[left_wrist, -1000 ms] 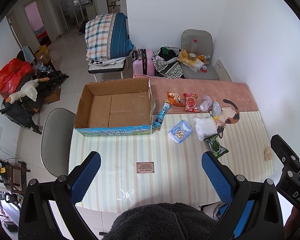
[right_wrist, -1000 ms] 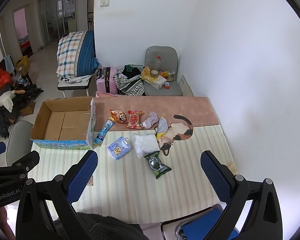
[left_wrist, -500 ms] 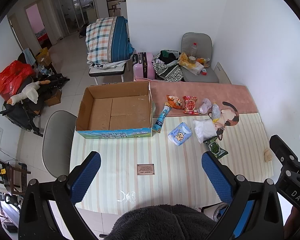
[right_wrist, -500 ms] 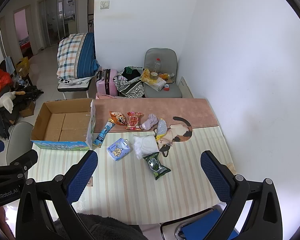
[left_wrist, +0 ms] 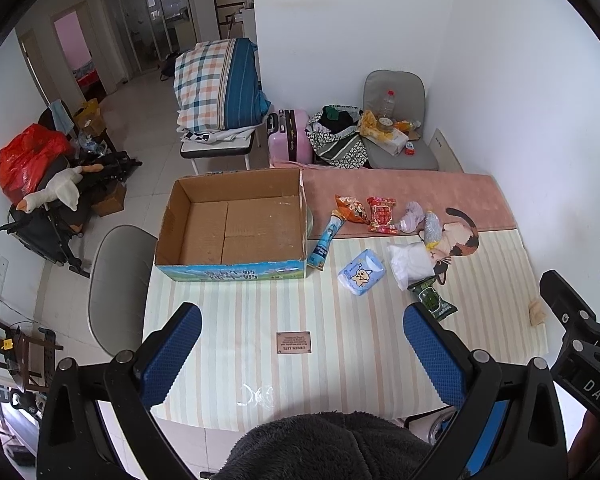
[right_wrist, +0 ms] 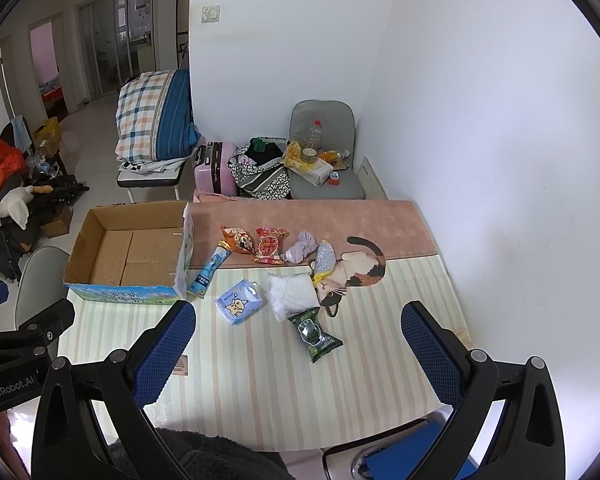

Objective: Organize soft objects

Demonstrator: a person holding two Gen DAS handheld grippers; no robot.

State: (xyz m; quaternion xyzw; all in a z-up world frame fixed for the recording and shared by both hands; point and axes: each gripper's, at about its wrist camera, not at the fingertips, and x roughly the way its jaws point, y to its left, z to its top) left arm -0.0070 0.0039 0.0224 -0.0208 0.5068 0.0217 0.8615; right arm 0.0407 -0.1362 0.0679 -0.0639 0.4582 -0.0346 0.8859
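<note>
My biggest risk is pinching only a loose corner of a slippery packet, so it slides out before I reach the cardboard box [left_wrist: 236, 224]. Both my left gripper [left_wrist: 302, 354] and right gripper [right_wrist: 298, 354] hang with jaws wide apart, gripping nothing, well short of everything. The soft packets lie just right of the box: the blue tissue pack [right_wrist: 238, 306] nearest it, the green snack bag [right_wrist: 314, 334] closest to my right tongs.

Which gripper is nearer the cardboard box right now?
Left. The left gripper hangs just in front of the cardboard box; the right gripper is off to its right.
</note>
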